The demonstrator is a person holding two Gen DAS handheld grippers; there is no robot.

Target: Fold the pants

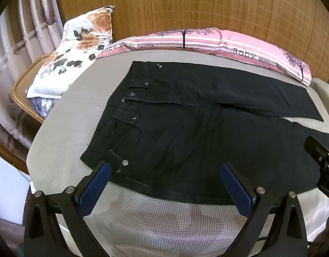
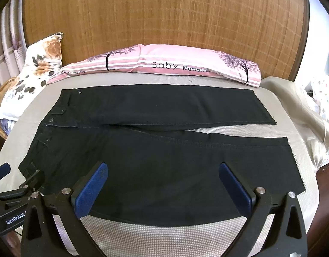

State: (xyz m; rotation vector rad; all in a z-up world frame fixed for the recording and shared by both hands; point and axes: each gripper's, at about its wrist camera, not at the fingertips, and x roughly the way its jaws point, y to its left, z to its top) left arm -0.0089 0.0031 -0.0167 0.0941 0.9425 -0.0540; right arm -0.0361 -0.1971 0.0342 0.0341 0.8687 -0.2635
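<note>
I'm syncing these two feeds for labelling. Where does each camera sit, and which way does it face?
Left wrist: sits on the left gripper, near the waistband end of the black pants, facing the pink pillow; its open fingers show, with the right gripper at the edge.
Right wrist: sits on the right gripper, nearer the leg ends, facing likewise; the left gripper shows.
Both share the pants, the pillow and the mattress.

The black pants (image 2: 155,150) lie flat and unfolded across the grey mat (image 2: 164,237) — waistband with its metal snaps toward the floral pillow (image 2: 35,68), both legs stretched away from it, slightly parted — the far leg just short of the pink pillow (image 2: 185,64).
</note>
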